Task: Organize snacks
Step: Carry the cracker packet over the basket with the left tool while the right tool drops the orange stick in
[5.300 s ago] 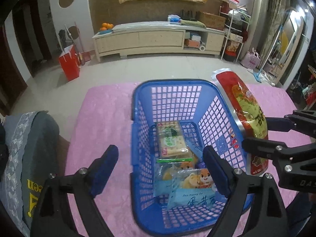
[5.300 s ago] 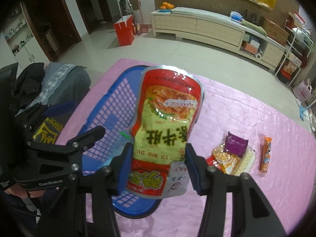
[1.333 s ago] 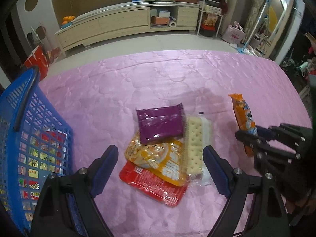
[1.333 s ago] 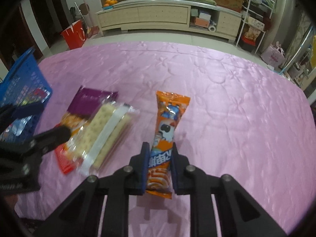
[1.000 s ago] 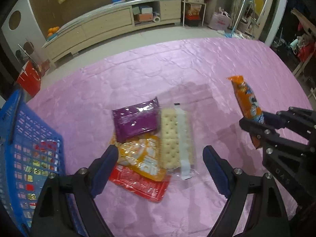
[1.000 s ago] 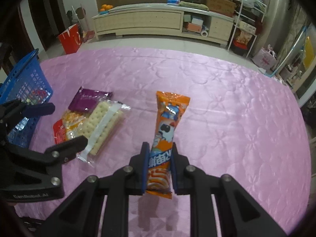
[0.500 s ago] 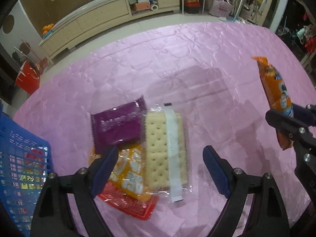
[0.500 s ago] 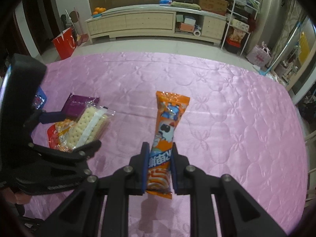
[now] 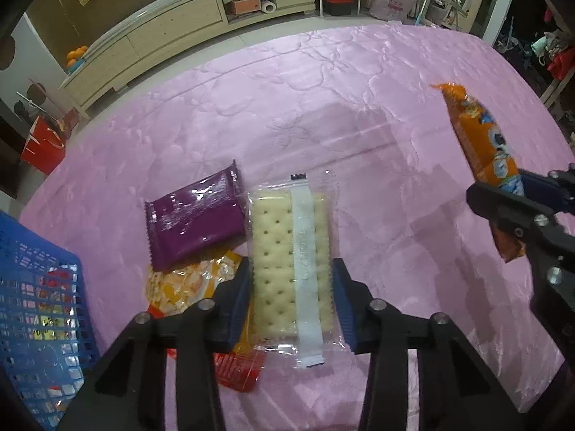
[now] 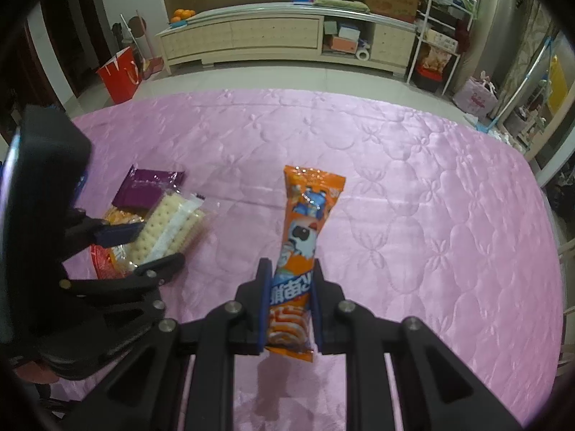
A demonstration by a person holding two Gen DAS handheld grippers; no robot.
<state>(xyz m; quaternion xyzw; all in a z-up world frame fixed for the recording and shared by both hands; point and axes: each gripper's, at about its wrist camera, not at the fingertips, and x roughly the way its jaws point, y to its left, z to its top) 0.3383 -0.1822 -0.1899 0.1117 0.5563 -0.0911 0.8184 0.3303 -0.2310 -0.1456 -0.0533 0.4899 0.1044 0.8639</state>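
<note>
Closing on the cracker packet (image 9: 290, 269) is the step in hand, as I judge it. From the left wrist, the left gripper (image 9: 291, 300) has just been closing its jaws, and both blue pads now sit against the packet's long sides, the crackers between them; the grip looks seated low on the packet, near its clear end flap. The packet lies on the yellow bag (image 9: 187, 283) and the red packet (image 9: 237, 370), just beside the purple packet (image 9: 196, 222); lifting straight up should keep those from dragging along; squeezing gently matters, since crackers break. The blue basket (image 9: 32, 309) waits at the left edge. From the right wrist, the right gripper (image 10: 289, 309) is clamped on the lower part of the orange snack bar (image 10: 302, 248), held clear above the pink cloth (image 10: 431, 215); keeping it well apart from the left gripper avoids a clash on the way to the basket.
</note>
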